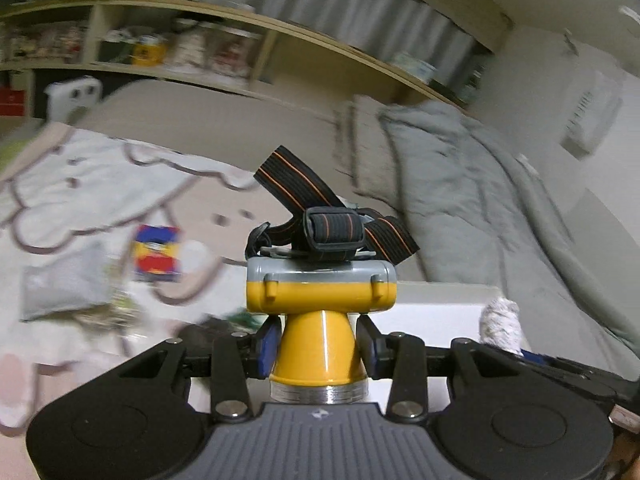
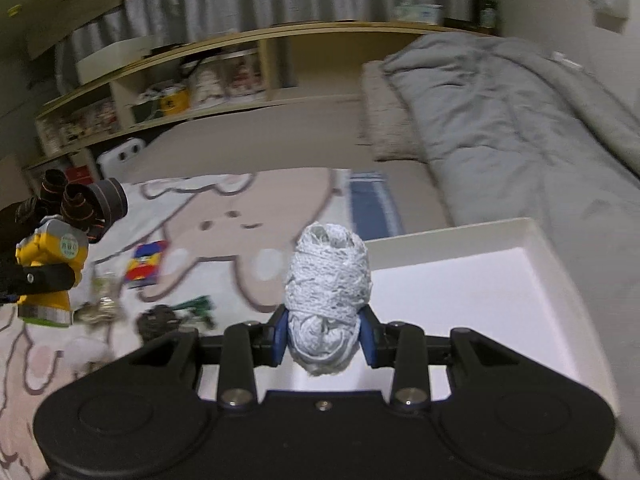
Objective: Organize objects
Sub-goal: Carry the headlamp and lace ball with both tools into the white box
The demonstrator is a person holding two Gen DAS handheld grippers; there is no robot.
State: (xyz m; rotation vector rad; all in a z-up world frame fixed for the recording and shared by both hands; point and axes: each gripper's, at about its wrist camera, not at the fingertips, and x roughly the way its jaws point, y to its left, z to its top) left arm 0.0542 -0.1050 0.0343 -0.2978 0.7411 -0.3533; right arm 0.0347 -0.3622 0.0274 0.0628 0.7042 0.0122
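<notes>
My left gripper (image 1: 318,346) is shut on a yellow and grey headlamp (image 1: 320,292) with a black, orange-striped strap (image 1: 304,192) on top, held above the bed. The same headlamp (image 2: 52,264) shows at the left edge of the right wrist view. My right gripper (image 2: 326,338) is shut on a ball of white string (image 2: 328,272), held over the near edge of an open white box (image 2: 500,272). That string ball (image 1: 502,322) peeks in at the right of the left wrist view, in front of the white box (image 1: 440,300).
On the cartoon-print sheet (image 2: 224,216) lie a colourful small packet (image 2: 146,264), a grey pouch (image 1: 64,284), a clear wrapped item (image 2: 102,306) and a dark and green bundle (image 2: 176,316). A grey quilt (image 2: 520,120) fills the right. Shelves (image 2: 200,80) stand behind the bed.
</notes>
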